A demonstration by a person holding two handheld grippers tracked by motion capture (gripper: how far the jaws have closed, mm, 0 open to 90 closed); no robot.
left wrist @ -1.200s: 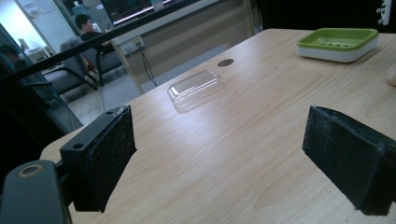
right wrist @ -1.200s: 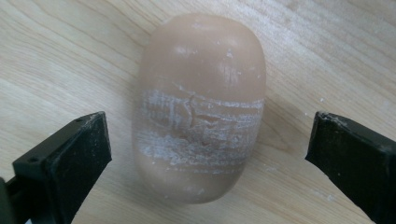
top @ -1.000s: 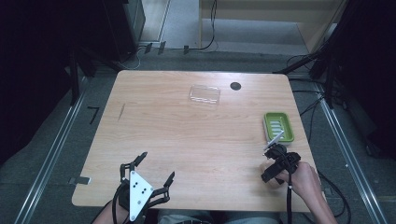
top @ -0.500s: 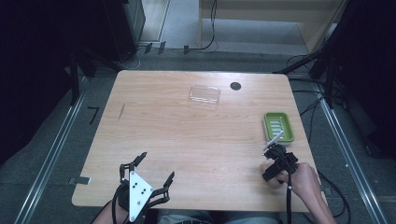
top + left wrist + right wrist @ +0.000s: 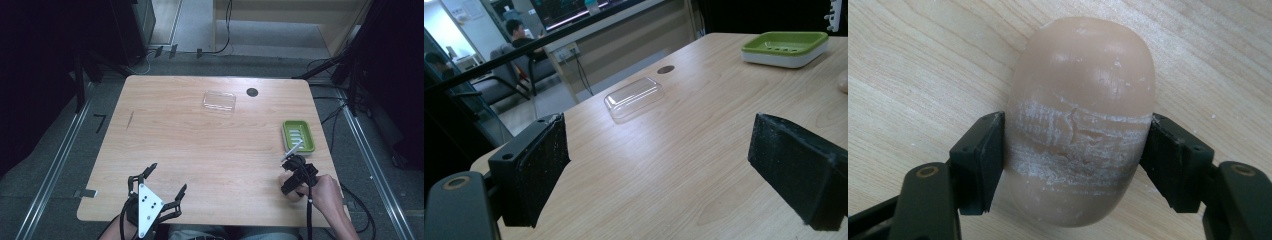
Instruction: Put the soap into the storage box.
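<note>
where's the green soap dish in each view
High view: green soap dish at the table's right edge, just beyond the right claw.
Left gripper view: the dish sits at top right, far across the table.
Right gripper view: the frame holds a tan soap bar on the wood, with no dish.
Shared landmark: the pale wooden table.

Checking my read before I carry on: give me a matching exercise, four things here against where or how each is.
Things:
1. soap bar
2. soap dish
3. clear lid
4. left gripper

States:
A. green, near the table's right edge
B. open, over the near edge
C. clamped between the right gripper's pads
D. far middle of the table, by a dark hole

Pairs: 1-C, 2-A, 3-D, 4-B
</note>
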